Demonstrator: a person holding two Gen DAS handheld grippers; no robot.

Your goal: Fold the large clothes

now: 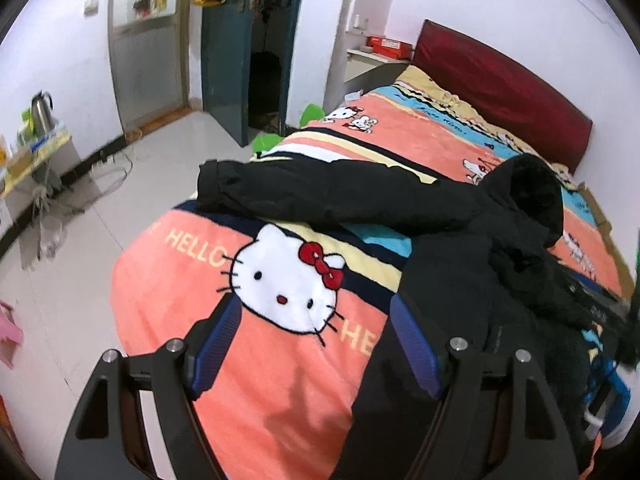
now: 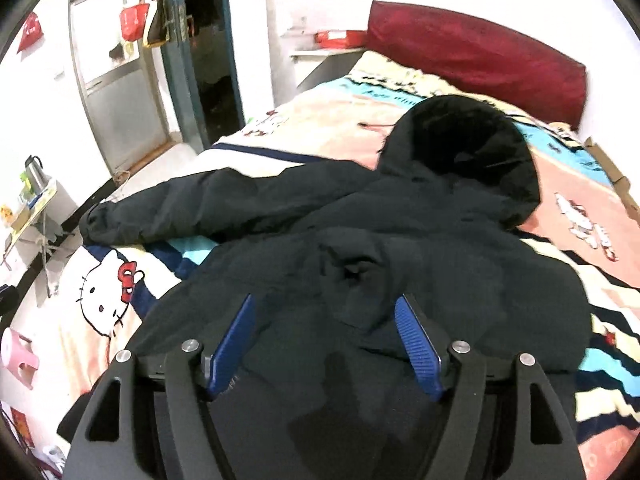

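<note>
Right wrist view: the bed [image 2: 592, 184] fills the room ahead of me, cartoon-cat blanket [image 2: 100, 292] spread over it, dark red headboard [image 2: 480, 56] at the far end. On it lies the coat [image 2: 420, 248], black, padded, big, spread flat with the hood [image 2: 464, 152] toward the headboard and the hem toward me. So the body's long axis runs straight away from me, along the bed.

One sleeve [image 2: 192, 208] sticks out to the left, across the bed, cuff near the left edge. The other sleeve looks already folded in over the chest, making that rumpled lump just ahead of my right tongs [image 2: 326, 336], though I can't be sure in all this black.

My right tongs hang over the lower middle of the coat, jaws wide, nothing between the blue pads [image 2: 416, 344], no cloth pinched.

Left wrist view now: my left tongs [image 1: 316, 340] hover over bare blanket [image 1: 260, 400], jaws wide too, empty. The coat's body [image 1: 460, 280] lies to their right, its near edge just by the right-hand pad. The sleeve [image 1: 320, 192] stretches across ahead, cuff [image 1: 212, 186] up and to the left.

That's the relation that matters: the loose sleeve lies on my left side, crosswise to the coat. My left tongs are plainly nearer the cuff, so I judge the next fold is theirs: take the cuff, bring it right, over the chest.
</note>
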